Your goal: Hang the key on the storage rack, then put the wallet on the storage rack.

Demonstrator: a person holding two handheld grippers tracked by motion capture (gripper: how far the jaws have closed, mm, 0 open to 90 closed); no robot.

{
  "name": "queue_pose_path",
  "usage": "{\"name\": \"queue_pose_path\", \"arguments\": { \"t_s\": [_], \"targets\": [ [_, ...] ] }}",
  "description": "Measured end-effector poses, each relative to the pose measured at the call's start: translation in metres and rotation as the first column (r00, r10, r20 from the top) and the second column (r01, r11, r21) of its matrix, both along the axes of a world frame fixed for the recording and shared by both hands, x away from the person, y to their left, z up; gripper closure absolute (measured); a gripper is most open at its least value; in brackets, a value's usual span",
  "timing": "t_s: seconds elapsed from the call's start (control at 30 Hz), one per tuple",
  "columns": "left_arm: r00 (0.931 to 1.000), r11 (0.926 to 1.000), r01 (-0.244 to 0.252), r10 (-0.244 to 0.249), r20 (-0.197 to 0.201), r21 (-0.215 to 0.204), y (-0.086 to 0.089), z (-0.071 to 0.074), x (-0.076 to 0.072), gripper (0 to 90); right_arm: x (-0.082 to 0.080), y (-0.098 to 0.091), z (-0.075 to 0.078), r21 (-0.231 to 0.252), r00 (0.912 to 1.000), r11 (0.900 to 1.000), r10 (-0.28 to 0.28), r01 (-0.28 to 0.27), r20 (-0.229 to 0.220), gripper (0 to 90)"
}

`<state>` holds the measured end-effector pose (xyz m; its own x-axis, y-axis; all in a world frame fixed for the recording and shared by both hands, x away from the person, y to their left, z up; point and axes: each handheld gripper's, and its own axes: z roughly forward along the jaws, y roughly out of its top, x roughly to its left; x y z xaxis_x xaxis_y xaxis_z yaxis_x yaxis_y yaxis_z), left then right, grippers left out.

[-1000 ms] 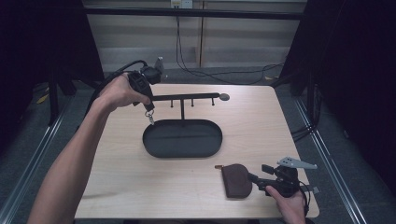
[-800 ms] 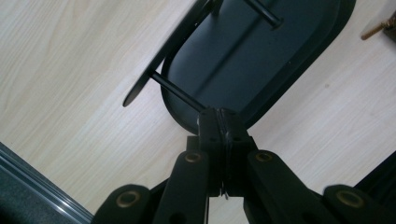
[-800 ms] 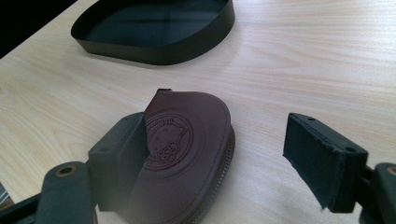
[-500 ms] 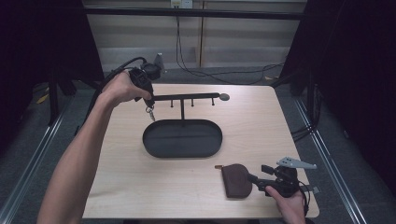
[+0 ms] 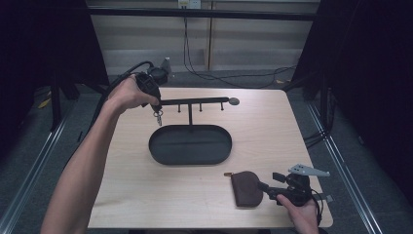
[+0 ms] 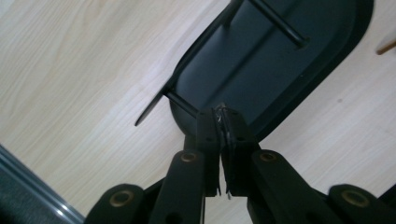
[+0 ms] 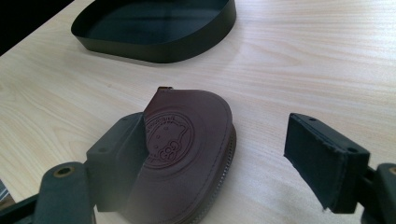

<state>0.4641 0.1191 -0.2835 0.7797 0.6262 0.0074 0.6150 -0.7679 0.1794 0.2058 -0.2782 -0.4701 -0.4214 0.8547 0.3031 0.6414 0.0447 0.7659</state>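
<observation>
A black rack with a hook bar [image 5: 195, 102] stands over an oval black tray [image 5: 190, 145]. My left gripper [image 5: 156, 108] points down at the bar's left end. A small metal key ring [image 5: 159, 117] dangles from its tips. Its jaws have just been opening a little. In the left gripper view the left gripper [image 6: 220, 140] still has the thin metal ring [image 6: 221, 112] pinched between nearly closed pads. A brown leather pouch [image 5: 246, 188] lies flat at the front right. My right gripper [image 7: 219, 154] is open beside it; the left pad [image 7: 119, 149] overlaps the pouch [image 7: 187, 149], the other stands apart.
The tray's rim [image 7: 159, 46] is close beyond the pouch. The table's front edge and right corner lie right by my right gripper [image 5: 267, 188]. A cable trails from the left hand over the table's back left corner. Bare wood spreads left of the tray.
The left gripper has drifted slightly back toward the bar's left end with the key ring hanging from it. The right gripper and pouch have stayed put.
</observation>
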Motion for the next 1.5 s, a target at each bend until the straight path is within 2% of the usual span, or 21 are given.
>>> {"name": "queue_pose_path", "arguments": {
  "t_s": [0.07,0.23,0.27,0.33,0.37,0.53,0.63,0.87,0.93,0.97,1.07,1.1,1.13,1.17,1.2,1.27,1.3,1.37,1.4,1.47,1.5],
  "targets": [
    [0.9999,0.9998,0.011,-0.011,0.003,-0.018,0.002,0.001,-0.001,80.8,0.000,0.001,0.000,0.003,1.0000,1.0000,-0.002,0.002,-0.002,21.0],
    [0.9997,0.9965,-0.011,0.013,0.023,-0.083,0.016,-0.001,-0.005,71.7,0.002,0.001,0.000,0.000,1.0000,1.0000,-0.004,0.004,-0.005,20.9],
    [0.9997,0.9965,-0.011,0.013,0.023,-0.083,0.016,-0.001,-0.005,70.3,0.002,0.001,0.000,0.000,1.0000,1.0000,-0.004,0.004,-0.005,20.9],
    [0.9977,0.9909,-0.010,0.019,0.065,-0.135,0.025,-0.002,-0.010,69.5,0.002,0.001,-0.001,-0.002,1.0000,1.0000,-0.005,0.005,-0.004,20.9],
    [0.9972,0.9880,-0.019,0.030,0.069,-0.153,0.028,-0.002,-0.012,65.8,0.002,0.001,-0.001,-0.006,1.0000,1.0000,-0.002,0.002,-0.003,20.9],
    [0.9943,0.9797,-0.041,0.059,0.088,-0.196,0.039,-0.005,-0.021,56.3,0.001,0.001,-0.001,-0.009,1.0000,1.0000,0.000,0.000,0.002,20.9],
    [0.9895,0.9629,-0.072,0.102,0.103,-0.260,0.046,-0.008,-0.030,51.1,0.001,0.001,0.000,-0.012,1.0000,0.9999,0.000,0.000,0.002,20.9],
    [0.9838,0.9564,-0.059,0.104,0.146,-0.286,0.052,-0.013,-0.047,44.1,0.001,0.002,0.000,-0.014,1.0000,0.9999,-0.002,0.002,0.003,20.9],
    [0.9804,0.9484,-0.071,0.124,0.153,-0.309,0.054,-0.015,-0.051,41.5,0.001,0.002,0.000,-0.015,1.0000,0.9999,-0.002,0.002,0.003,20.9],
    [0.9785,0.9364,-0.075,0.135,0.156,-0.343,0.059,-0.017,-0.055,36.6,0.001,0.002,0.000,-0.015,1.0000,0.9999,-0.003,0.003,0.002,20.9],
    [0.9765,0.9310,-0.073,0.140,0.164,-0.357,0.063,-0.022,-0.060,34.0,0.000,0.002,0.000,-0.013,1.0000,0.9999,-0.005,0.005,0.003,20.9],
    [0.9732,0.9233,-0.080,0.154,0.171,-0.376,0.068,-0.028,-0.065,32.9,0.000,0.002,0.000,-0.013,1.0000,0.9999,-0.005,0.005,0.004,20.9],
    [0.9732,0.9233,-0.080,0.154,0.171,-0.376,0.068,-0.028,-0.065,32.1,0.000,0.002,0.000,-0.013,1.0000,0.9999,-0.005,0.005,0.004,20.9],
    [0.9715,0.9157,-0.080,0.160,0.175,-0.394,0.073,-0.031,-0.069,31.5,0.001,0.002,0.000,-0.016,1.0000,0.9999,-0.006,0.006,0.001,20.9],
    [0.9715,0.9157,-0.080,0.160,0.175,-0.394,0.073,-0.031,-0.069,30.2,0.001,0.002,0.000,-0.016,1.0000,0.9999,-0.006,0.006,0.001,20.9],
    [0.9687,0.9096,-0.076,0.165,0.186,-0.408,0.077,-0.033,-0.073,28.4,0.002,0.002,0.000,-0.016,1.0000,0.9999,-0.005,0.005,-0.002,20.9],
    [0.9671,0.9013,-0.078,0.172,0.187,-0.426,0.081,-0.036,-0.077,25.6,0.002,0.003,0.000,-0.018,1.0000,0.9998,-0.005,0.005,-0.002,20.9],
    [0.9668,0.8994,-0.079,0.174,0.187,-0.430,0.082,-0.037,-0.079,23.7,0.002,0.003,0.000,-0.016,1.0000,0.9998,-0.008,0.008,-0.005,20.8],
    [0.9657,0.9019,-0.077,0.174,0.193,-0.425,0.082,-0.039,-0.082,23.7,0.002,0.003,0.000,-0.016,1.0000,0.9998,-0.008,0.008,-0.005,20.8],
    [0.9679,0.8982,-0.058,0.158,0.196,-0.436,0.085,-0.041,-0.086,17.6,0.002,0.003,0.000,-0.018,0.9999,0.9998,-0.011,0.010,-0.006,20.8],
    [0.9677,0.8865,-0.049,0.156,0.198,-0.460,0.088,-0.045,-0.092,18.0,0.002,0.003,0.000,-0.017,0.9999,0.9998,-0.011,0.011,0.001,20.8]
  ]
}}
